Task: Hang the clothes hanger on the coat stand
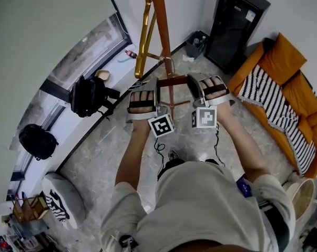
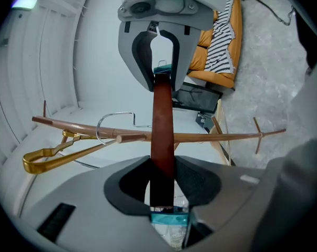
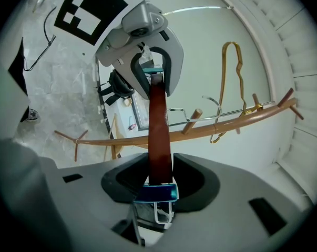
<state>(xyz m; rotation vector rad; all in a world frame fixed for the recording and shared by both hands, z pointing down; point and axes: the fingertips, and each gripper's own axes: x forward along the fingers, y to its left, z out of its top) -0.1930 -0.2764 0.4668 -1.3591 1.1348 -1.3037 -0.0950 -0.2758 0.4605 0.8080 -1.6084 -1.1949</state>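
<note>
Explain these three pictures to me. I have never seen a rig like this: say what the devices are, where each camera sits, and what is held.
There is no robot: a person holds a two-jaw gripper in each hand. The head view comes from a camera on the person's head, looking down. The other two come from cameras riding on the grippers, looking along the jaws. The left gripper and the right gripper are each shut on one end of a reddish-brown clothes hanger, so each view shows the other gripper at the far end. Its metal hook is near a peg of the wooden coat stand, where a gold hanger hangs. Nearby, an orange sofa stands on the grey floor; a black backpack sits by the window.
</note>
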